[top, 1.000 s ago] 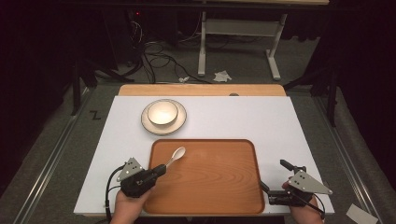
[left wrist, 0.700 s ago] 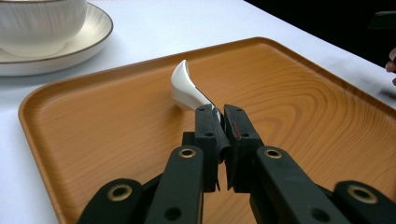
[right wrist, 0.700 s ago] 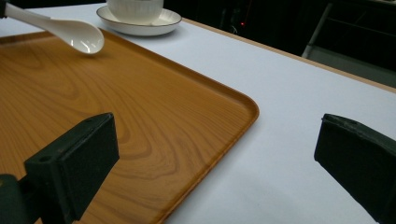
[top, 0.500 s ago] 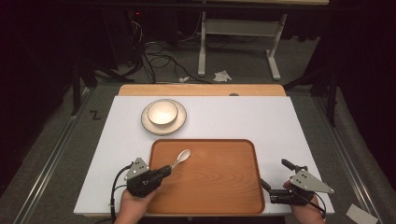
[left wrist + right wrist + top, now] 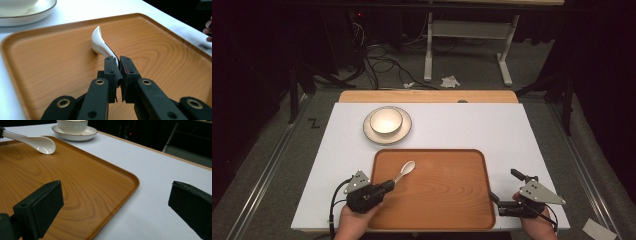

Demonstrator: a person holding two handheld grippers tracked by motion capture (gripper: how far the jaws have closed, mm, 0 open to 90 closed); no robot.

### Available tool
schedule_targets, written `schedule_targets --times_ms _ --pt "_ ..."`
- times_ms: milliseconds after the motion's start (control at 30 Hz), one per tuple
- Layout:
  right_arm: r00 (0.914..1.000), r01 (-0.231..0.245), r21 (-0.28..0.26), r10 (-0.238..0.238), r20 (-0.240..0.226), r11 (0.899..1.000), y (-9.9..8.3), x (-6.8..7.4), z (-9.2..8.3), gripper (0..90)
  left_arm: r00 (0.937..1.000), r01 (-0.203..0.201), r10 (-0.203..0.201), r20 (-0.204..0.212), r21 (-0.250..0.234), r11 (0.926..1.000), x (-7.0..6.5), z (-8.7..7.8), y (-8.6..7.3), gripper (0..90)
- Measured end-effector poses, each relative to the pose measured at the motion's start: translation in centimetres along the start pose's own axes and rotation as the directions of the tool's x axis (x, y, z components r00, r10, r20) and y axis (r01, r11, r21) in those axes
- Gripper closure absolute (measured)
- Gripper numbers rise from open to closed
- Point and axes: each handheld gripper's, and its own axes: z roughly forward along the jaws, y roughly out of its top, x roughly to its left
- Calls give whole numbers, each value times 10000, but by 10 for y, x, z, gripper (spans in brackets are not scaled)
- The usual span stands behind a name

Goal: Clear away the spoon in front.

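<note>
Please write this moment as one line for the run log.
left gripper: shut on spoon handle | spoon: over tray | right gripper: open, at tray corner | bowl: on plate

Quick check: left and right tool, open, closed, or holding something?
Left tool: closed on the handle of the white spoon, over the tray.
Right tool: open, holding nothing.

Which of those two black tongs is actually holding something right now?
The left tongs, closed on the handle of the white spoon over the wooden tray. The right tongs stand wide open by the tray's right edge, holding nothing.
</note>
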Motion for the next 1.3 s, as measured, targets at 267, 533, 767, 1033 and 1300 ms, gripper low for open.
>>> schedule_targets --times_ms 267,533,767,1033,1300 --pt "10000 -81 -60 81 50 9999 2 1 -1 7 9994 311 -314 159 212 9993 2 2 -4 848" --pt "9999 42 40 -41 -103 10000 4 3 8 7 9995 308 -305 -109 296 9991 3 -7 -7 842" --pt "9996 61 5 -61 -260 10000 8 5 14 7 9988 298 -279 -394 477 9984 5 -12 -10 713" --pt "9990 206 -19 -206 -389 9998 10 4 20 7 9988 266 -228 -438 879 9958 5 -9 -14 681" --pt "9989 184 -94 -188 -424 9998 11 4 21 7 9995 210 -190 -262 755 9969 1 -17 -13 900"
